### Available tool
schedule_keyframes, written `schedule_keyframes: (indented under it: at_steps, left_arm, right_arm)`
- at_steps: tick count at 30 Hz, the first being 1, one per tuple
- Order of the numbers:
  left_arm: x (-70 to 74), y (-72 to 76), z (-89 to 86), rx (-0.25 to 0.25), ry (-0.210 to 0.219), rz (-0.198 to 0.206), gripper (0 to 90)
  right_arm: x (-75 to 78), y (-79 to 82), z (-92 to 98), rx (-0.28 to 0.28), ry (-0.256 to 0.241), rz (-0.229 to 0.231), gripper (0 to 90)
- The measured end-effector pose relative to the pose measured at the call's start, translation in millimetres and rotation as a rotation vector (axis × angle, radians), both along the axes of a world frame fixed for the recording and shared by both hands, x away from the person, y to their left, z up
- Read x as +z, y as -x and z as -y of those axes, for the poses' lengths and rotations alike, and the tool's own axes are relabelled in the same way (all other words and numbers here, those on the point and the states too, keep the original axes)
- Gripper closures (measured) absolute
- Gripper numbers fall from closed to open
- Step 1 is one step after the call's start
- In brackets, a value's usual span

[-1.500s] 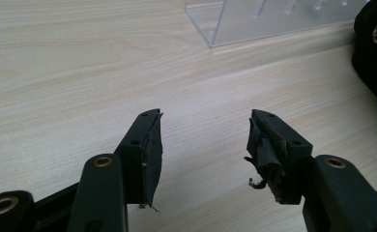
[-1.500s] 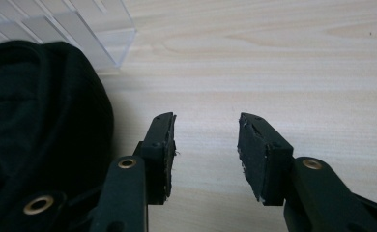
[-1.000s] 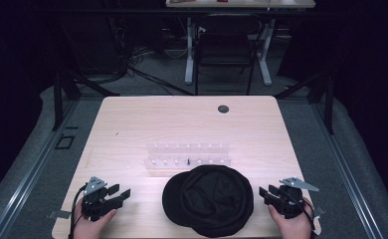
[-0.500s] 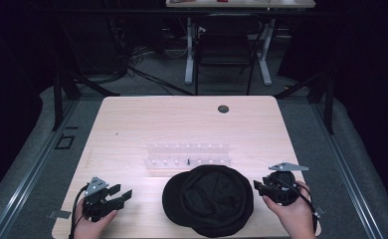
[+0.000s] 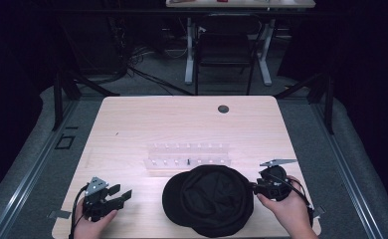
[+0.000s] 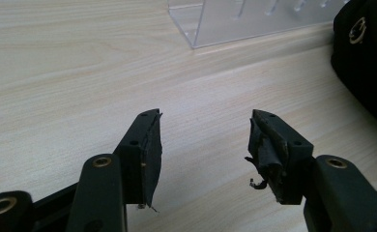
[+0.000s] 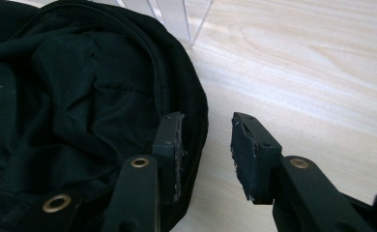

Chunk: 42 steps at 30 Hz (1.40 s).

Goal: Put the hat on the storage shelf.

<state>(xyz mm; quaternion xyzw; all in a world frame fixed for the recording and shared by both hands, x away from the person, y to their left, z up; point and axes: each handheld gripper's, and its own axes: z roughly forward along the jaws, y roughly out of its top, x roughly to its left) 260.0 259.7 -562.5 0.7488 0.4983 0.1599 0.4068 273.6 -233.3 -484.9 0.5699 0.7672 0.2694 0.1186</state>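
Lying on the near middle of the pale wooden tabletop (image 5: 132, 124), the round black fabric cap (image 5: 209, 199) rests opening-up, its crumpled lining and thick rim exposed. Just behind it, touching or nearly so, stands a clear acrylic rack with small pegs (image 5: 188, 155).

Right hand-held gripper (image 5: 255, 188): at the cap's right edge, held by the person's right hand (image 5: 286, 206). In the right gripper view the right hand-held gripper (image 7: 206, 150) has its jaws parted and straddling the cap rim (image 7: 196, 116): one jaw sits over the lining just inside the rim, the other outside over bare wood. The jaws are not closed on the fabric; a clear gap remains between the outer jaw and the rim. Whether the inner jaw touches the cloth cannot be told.

Left hand-held gripper (image 5: 125, 195): near the front left of the tabletop, well apart from the cap, held by the person's left hand (image 5: 90, 226). In the left gripper view the left hand-held gripper (image 6: 205, 145) is released, jaws wide, nothing between them but bare wood. The cap's edge (image 6: 365, 58) shows at the far right of that view, the rack (image 6: 244, 19) ahead at the top.

A small dark round grommet (image 5: 223, 108) sits in the far part of the tabletop.
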Motion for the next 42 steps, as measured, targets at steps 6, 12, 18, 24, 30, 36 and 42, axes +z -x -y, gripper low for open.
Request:
schedule_keyframes:
  at_steps: [6,12,18,24,30,36,42]
  left_arm:
    - [0.2,0.1,0.0,0.002,0.004,0.001,45.6]
    - [-0.2,0.2,0.4,-0.001,0.003,-0.004,45.5]
    - [-0.4,0.1,1.2,-0.001,0.003,0.003,45.5]
    - [-0.6,0.3,1.0,-0.002,0.003,0.003,45.5]
    - [-0.6,-0.1,1.6,-0.004,0.001,0.0,45.5]
    - [-0.9,0.0,1.9,-0.004,0.001,0.001,45.5]
    - [-0.8,0.0,2.3,-0.013,-0.004,-0.005,45.5]
  right_arm:
    - [2.0,-2.8,2.4,-0.023,-0.046,-0.049,64.8]
    - [3.0,-7.6,5.9,-0.047,-0.079,-0.106,68.9]
    - [0.8,-13.8,4.6,-0.059,-0.082,-0.188,70.2]
    - [-0.7,-19.4,4.6,-0.071,-0.111,-0.24,70.5]
    - [-4.8,-24.8,4.7,-0.072,-0.105,-0.289,71.0]
    - [-11.4,-29.3,4.6,-0.071,-0.106,-0.329,70.9]
    - [-13.5,-32.4,1.7,-0.066,-0.097,-0.354,72.7]
